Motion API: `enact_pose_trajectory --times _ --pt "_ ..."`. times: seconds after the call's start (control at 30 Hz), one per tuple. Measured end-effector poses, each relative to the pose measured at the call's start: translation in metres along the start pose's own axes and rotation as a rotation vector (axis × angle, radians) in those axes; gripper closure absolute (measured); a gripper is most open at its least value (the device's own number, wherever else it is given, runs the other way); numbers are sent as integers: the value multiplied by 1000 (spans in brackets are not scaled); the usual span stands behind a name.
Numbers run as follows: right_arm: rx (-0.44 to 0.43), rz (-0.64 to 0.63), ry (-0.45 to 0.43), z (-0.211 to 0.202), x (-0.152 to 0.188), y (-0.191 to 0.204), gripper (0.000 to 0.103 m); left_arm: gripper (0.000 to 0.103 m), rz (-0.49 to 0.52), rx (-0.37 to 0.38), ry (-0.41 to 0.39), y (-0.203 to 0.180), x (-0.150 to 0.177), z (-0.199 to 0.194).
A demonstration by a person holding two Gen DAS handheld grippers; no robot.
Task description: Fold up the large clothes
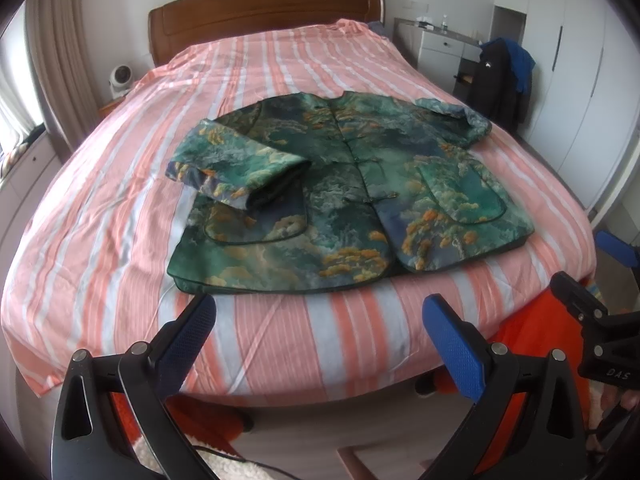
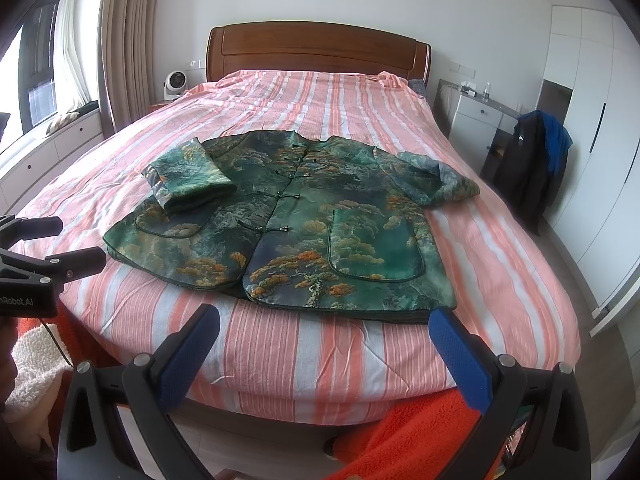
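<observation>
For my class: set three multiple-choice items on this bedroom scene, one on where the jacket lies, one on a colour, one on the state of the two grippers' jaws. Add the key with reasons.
1. Where does the jacket lie?
A. On the bed
B. On the floor
C. Over a chair

2. What colours are the stripes of the bedspread?
A. Blue and yellow
B. Pink and white
C. Plain grey

3. How do the jaws of the left gripper and right gripper stand?
A. Both shut on the jacket
B. One open, one shut
C. Both open, holding nothing

Key: 1 A, it is spread flat on the bedspread, one sleeve folded in. 2 B, pink and white bands run along the bed. 3 C, wide gaps show between the blue pads, short of the hem.
</observation>
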State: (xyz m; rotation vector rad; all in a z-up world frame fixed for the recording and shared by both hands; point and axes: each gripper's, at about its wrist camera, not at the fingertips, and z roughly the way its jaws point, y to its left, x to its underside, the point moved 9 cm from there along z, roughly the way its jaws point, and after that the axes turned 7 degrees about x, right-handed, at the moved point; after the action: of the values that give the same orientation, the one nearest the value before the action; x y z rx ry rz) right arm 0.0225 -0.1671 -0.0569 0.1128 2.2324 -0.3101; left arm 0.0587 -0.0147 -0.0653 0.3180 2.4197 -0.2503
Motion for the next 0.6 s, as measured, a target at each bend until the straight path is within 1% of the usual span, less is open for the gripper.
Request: enact_pose_trajectory --times 0.6 --pt "4 5 -5 -4 2 -2 0 0 0 1 -5 1 0 -3"
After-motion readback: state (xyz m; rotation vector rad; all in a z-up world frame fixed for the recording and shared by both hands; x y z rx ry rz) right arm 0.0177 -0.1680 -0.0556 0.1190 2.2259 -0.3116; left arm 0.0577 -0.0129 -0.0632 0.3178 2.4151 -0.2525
